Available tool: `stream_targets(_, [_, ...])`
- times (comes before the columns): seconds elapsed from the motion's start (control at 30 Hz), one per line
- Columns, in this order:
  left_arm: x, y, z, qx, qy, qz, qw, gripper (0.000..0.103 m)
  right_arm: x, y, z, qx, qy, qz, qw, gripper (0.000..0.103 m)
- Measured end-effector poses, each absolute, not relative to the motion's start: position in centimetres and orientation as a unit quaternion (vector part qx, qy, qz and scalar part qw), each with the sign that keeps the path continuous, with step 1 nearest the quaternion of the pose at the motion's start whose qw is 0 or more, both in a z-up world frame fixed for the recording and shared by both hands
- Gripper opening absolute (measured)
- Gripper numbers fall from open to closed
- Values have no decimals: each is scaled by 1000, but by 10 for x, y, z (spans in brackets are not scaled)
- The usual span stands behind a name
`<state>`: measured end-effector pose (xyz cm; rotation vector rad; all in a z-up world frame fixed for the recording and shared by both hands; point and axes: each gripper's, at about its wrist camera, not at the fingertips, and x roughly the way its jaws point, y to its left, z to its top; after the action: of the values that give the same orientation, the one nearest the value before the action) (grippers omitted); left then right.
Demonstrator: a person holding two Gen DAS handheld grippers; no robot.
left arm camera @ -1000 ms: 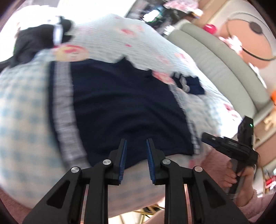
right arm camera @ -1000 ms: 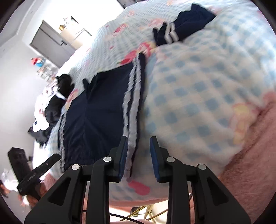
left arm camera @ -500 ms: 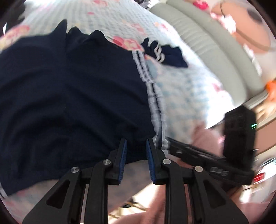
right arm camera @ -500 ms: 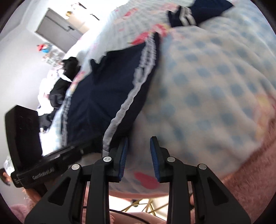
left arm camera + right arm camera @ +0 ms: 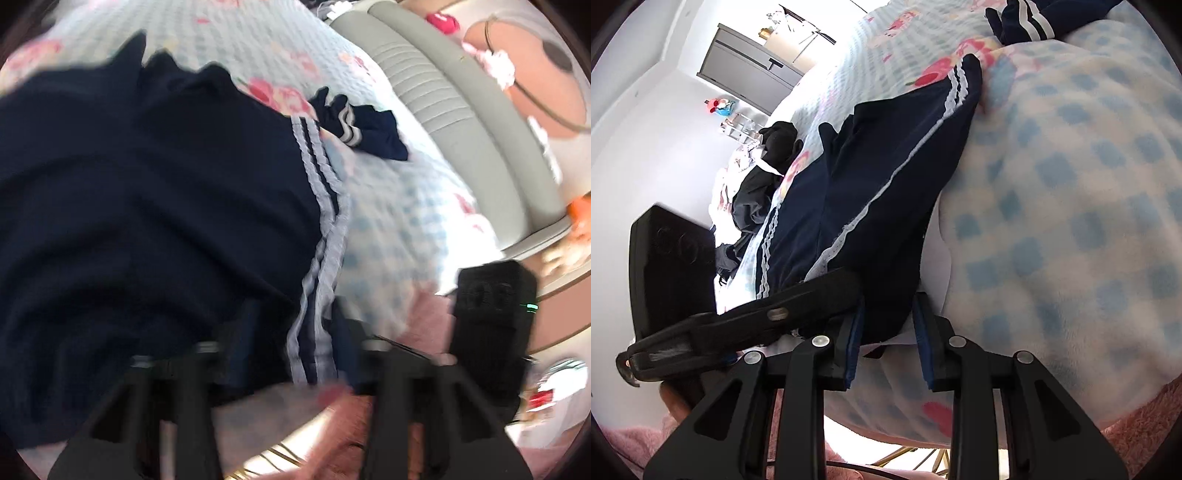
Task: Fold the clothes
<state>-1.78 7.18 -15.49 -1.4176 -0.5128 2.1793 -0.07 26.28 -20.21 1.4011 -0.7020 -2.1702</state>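
Navy garment with white side stripes spread flat on the blue-checked blanket, near corner hanging toward the bed edge. Left gripper set astride the striped seam at that near corner, fingers apart with cloth between them, though too blurred to tell whether anything is pinched. Right gripper at the same near edge, jaws moderately open, dark cloth bulging into the gap without being squeezed. Both tools crowded together over one corner, left one crossing just beside the right. A second small navy piece lying farther off to the right, apart from the spread garment; a dark pile at the far left of the bed. Probably a grasp stage before the first fold. For a clean result: bite both layers of the hem, not just the top one; seat the cloth deep against the blue pads before closing; separate the two grips along the near edge so the fold line stays straight; lift low to avoid dragging the blanket along; keep the stripes aligned as a guide.
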Motion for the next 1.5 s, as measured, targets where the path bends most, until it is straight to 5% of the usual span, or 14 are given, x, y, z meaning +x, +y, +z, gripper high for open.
stream_targets(0.17, [-6, 47, -131, -485, -207, 820, 223, 11, 8, 256, -183, 496, -227, -800, 252, 29])
stream_targets(0.3, [-4, 16, -117, -463, -237, 827, 211, 11, 11, 224, -165, 490, -143, -807, 296, 43])
stream_targets(0.7, [-18, -18, -129, -463, -287, 811, 214, 12, 9, 160, -164, 512, -4, -806, 297, 48])
stream_targets(0.8, [-19, -6, -148, -491, -272, 796, 224, 17, 16, 167, -164, 516, -5, -813, 270, 48])
stream_targets(0.93, [-21, 14, -173, -521, -272, 771, 248, 35, 24, 189, -162, 518, -27, -820, 241, 48])
stream_targets(1.1, [-28, 28, -184, -534, -257, 768, 243, 35, 18, 215, -162, 527, -102, -812, 229, 48])
stream_targets(1.5, [-27, 23, -173, -547, -201, 786, 207, 44, 21, 191, -175, 547, -64, -802, 229, 48])
